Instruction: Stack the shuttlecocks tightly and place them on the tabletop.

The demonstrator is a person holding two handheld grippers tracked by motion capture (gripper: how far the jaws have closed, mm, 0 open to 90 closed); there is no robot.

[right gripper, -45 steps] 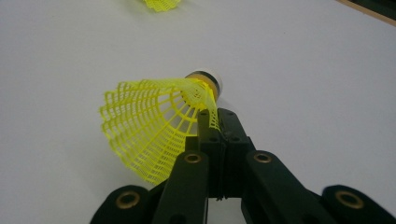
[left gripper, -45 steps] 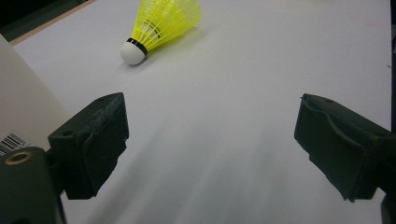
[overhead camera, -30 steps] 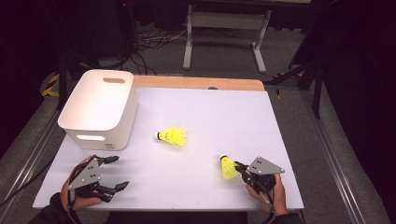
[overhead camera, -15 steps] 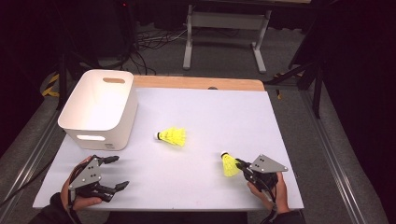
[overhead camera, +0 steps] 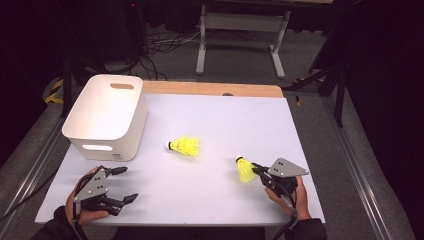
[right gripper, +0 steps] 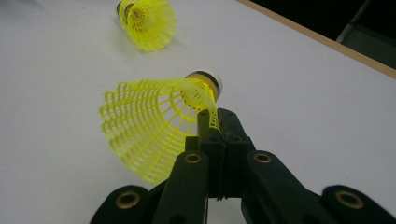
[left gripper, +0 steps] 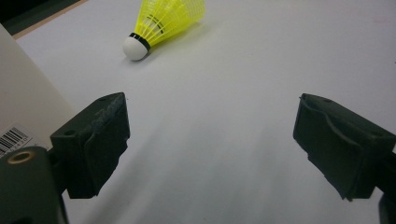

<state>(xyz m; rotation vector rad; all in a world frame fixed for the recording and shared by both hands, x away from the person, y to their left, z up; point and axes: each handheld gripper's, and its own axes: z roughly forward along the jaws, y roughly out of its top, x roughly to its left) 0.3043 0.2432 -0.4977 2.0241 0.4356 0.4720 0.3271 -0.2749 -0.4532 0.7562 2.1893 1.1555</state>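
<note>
Near the left edge of the white surface (overhead camera: 240,125), toward the far left corner: a white plastic bin (overhead camera: 107,116), open at the top, with a handle slot in its far wall and another in its near wall. Barcode label on its near wall, seen at the left of the left gripper view.

At the near left corner: left tool (overhead camera: 118,184), held in the person's left hand (overhead camera: 80,202), jaws spread wide apart with nothing between them. Just in front of the bin's near wall, not touching it. Grey three-cornered plate on top.

Around the middle of the surface: a yellow shuttlecock (overhead camera: 184,146) lying on its side, white cork tip pointing toward the left edge, mesh skirt toward the right edge. Well apart from the bin and from both tools. In the left gripper view, the same shuttlecock (left gripper: 161,22) ahead of the open jaws, near the top of the view.

Toward the near right corner: a second yellow shuttlecock (overhead camera: 244,168), pinched by the right tool (overhead camera: 256,169). In the right gripper view, jaws pressed together on the edge of the mesh skirt close to the cork, shuttlecock (right gripper: 154,130) with cork away from the camera and skirt flaring left. Whether lifted off the surface or resting on it, cannot tell. Right hand (overhead camera: 290,196) gripping the tool at the near edge.
</note>
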